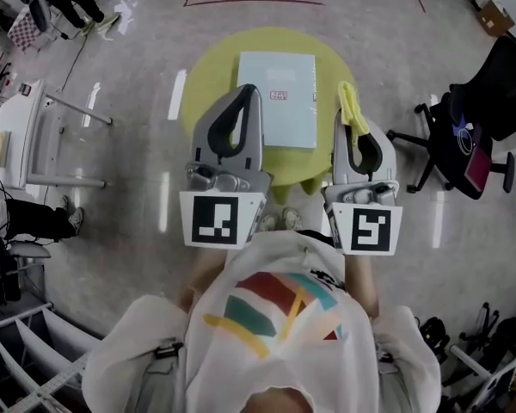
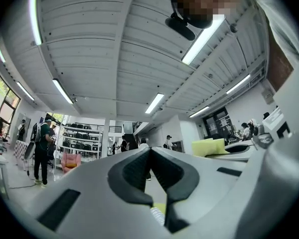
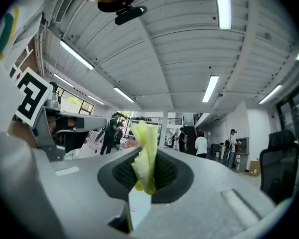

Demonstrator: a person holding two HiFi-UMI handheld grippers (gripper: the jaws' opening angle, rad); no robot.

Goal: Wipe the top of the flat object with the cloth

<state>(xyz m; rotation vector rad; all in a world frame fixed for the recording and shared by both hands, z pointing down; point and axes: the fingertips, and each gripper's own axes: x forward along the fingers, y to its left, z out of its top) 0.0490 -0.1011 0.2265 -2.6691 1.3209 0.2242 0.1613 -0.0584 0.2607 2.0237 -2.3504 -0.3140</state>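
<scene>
Head view, looking steeply down: pale blue flat object [image 1: 277, 99] lying at the middle of a round yellow-green surface [image 1: 208, 67]; left hand-held gripper [image 1: 248, 90] overlapping its left edge, right hand-held gripper [image 1: 349, 103] just beside its right edge, carrying a yellow cloth [image 1: 354, 112]. Left gripper view: jaws pressed together, nothing pinched between. Right gripper view: jaws clamped on the cloth [image 3: 143, 138], bunched upright between the pads.

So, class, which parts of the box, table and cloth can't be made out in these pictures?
Box: near left corner, behind the left gripper, head view.
Box's red label: too small to read, head view.
Table: near edge, behind both grippers, head view.
Cloth: held end, buried in the right gripper, right gripper view.
</scene>
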